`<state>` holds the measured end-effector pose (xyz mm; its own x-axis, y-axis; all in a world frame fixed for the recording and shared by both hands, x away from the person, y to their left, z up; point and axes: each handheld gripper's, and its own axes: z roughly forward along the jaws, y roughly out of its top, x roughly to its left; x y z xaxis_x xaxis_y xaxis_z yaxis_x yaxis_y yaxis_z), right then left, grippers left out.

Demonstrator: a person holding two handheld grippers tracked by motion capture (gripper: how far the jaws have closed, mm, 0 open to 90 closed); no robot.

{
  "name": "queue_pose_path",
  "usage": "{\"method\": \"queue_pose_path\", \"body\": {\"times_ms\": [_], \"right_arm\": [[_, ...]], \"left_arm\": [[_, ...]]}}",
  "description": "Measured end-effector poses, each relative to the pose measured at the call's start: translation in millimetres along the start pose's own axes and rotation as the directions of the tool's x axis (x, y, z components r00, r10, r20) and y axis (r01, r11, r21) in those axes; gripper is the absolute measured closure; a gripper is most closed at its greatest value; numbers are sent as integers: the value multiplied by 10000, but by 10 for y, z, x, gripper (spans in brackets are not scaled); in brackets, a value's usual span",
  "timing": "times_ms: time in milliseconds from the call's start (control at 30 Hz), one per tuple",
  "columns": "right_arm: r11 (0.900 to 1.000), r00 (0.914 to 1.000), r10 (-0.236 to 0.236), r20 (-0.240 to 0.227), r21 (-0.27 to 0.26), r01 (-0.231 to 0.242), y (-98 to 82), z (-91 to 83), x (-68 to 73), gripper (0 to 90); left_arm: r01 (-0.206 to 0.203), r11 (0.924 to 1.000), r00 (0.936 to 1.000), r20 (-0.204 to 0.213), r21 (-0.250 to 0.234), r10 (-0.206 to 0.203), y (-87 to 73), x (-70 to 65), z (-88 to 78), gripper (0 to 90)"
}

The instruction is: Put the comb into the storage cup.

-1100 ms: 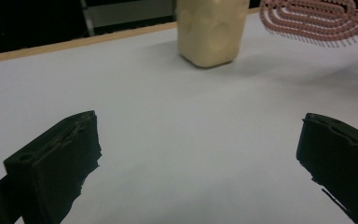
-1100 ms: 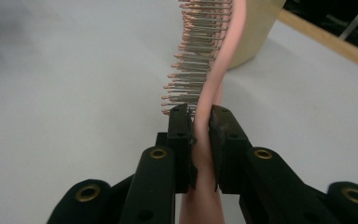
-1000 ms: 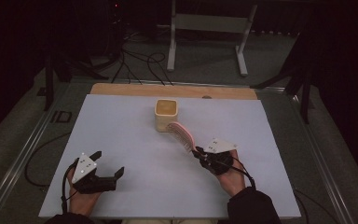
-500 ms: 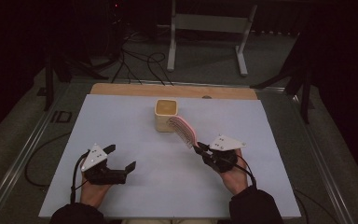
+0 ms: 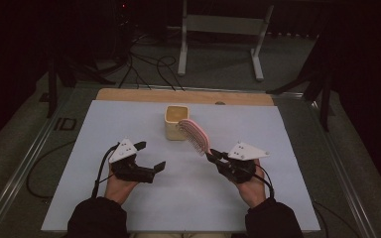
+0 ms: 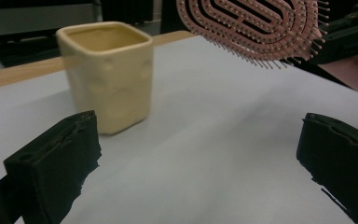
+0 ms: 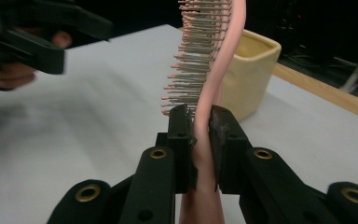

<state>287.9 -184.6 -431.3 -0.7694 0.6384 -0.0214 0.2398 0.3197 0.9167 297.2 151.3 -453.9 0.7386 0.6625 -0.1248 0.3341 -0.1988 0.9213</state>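
A pink hairbrush (image 5: 194, 136) is held in the air by its handle, my right gripper (image 5: 214, 157) shut on it. Its bristled head (image 7: 200, 60) reaches toward a cream square cup (image 5: 177, 121) standing on the white table. From the left gripper view the brush head (image 6: 256, 28) hangs above and right of the cup (image 6: 107, 74). My left gripper (image 5: 149, 155) is open with nothing between its jaws, hovering left of the brush and in front of the cup. The right gripper view shows the left gripper (image 7: 32, 37) blurred at the upper left.
The white table top (image 5: 278, 129) has a wooden strip (image 5: 129, 95) along its far edge. Behind it stand a metal frame (image 5: 223, 25) and cables on the dark floor. A cable (image 5: 39, 168) trails off the table's left side.
My left gripper has moved right and forward, rising a little, toward the cup and brush. The right gripper with the brush has stayed almost in place.
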Motion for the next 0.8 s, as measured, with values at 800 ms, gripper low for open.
{"method": "queue_pose_path", "body": {"times_ms": [800], "right_arm": [[9866,9724,436,-2291,-1431,-779,74,-68,71,799]], "left_arm": [[217,9968,9731,2304,-769,-34,336,-122,342,1]]}}
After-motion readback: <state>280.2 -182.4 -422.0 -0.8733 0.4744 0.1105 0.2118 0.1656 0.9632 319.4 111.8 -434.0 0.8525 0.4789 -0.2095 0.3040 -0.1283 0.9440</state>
